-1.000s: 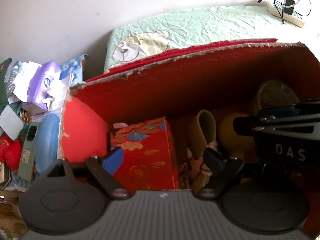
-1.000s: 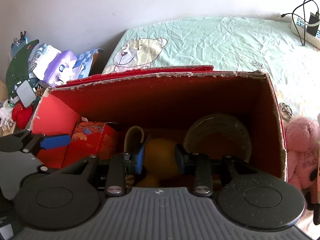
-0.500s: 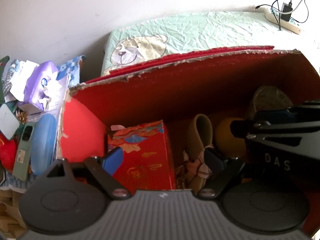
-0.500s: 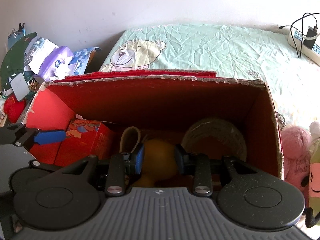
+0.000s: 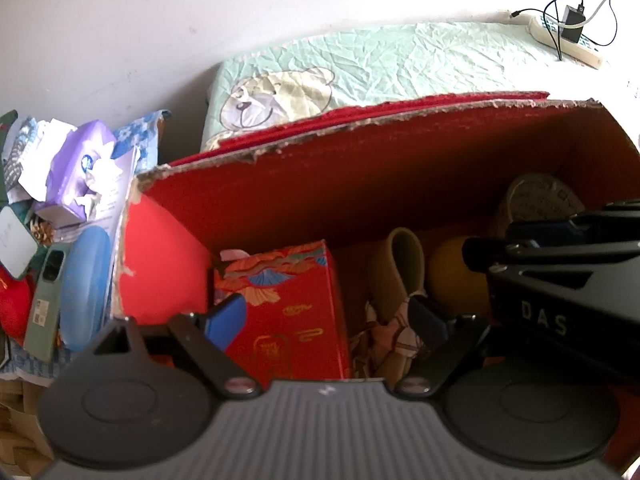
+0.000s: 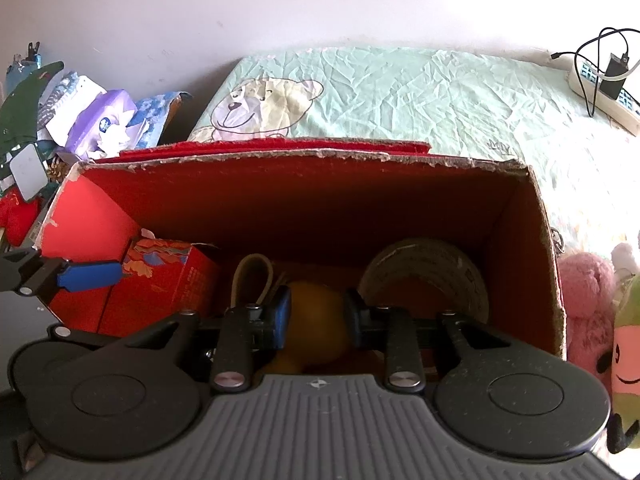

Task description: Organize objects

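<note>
Red box (image 6: 304,208) interior, right gripper (image 6: 316,316) angled down, fingers just closing around orange ball (image 6: 316,320).

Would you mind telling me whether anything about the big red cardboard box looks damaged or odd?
Yes: the big red cardboard box has a ragged, torn top rim along its far wall, with bare cardboard showing, and chipped red facing at its left corner. Its contents look simply piled in.

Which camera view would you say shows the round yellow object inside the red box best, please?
The right wrist view: the yellow object sits centred between the right gripper fingers. In the left wrist view, that gripper hides part of it.
</note>
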Demonstrator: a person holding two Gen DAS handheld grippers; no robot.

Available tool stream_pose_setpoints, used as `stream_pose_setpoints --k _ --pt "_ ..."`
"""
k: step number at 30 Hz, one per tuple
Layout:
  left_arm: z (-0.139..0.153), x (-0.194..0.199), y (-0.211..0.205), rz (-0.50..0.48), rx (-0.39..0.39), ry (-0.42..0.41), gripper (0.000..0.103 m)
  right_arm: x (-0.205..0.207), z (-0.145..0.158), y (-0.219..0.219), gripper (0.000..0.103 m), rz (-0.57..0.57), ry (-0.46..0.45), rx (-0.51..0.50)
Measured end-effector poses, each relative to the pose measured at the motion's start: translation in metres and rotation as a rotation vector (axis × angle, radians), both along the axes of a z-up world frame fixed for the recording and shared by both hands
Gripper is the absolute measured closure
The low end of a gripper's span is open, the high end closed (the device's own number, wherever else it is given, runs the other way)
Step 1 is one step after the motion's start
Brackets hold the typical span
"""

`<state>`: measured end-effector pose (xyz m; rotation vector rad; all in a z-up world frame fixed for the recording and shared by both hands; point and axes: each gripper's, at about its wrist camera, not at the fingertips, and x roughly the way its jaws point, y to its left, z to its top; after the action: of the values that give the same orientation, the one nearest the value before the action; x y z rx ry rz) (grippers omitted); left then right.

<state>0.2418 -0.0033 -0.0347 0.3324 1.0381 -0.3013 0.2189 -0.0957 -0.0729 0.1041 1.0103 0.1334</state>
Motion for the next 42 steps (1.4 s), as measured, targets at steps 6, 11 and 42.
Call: stream_pose_setpoints --k 6,11,42 --pt "0.000 -0.002 0.000 -0.005 0.004 0.006 0.013 -0.002 0.000 0.001 0.077 -0.010 -0.005 -0.012" --pt "0.001 -0.004 0.000 -0.006 0.008 0.008 0.013 -0.004 0.000 0.000 0.078 -0.015 -0.010 -0.006" --pt "0.002 -0.018 -0.004 -0.034 0.024 -0.035 0.008 -0.005 -0.002 0.002 0.078 -0.011 -0.007 -0.008"
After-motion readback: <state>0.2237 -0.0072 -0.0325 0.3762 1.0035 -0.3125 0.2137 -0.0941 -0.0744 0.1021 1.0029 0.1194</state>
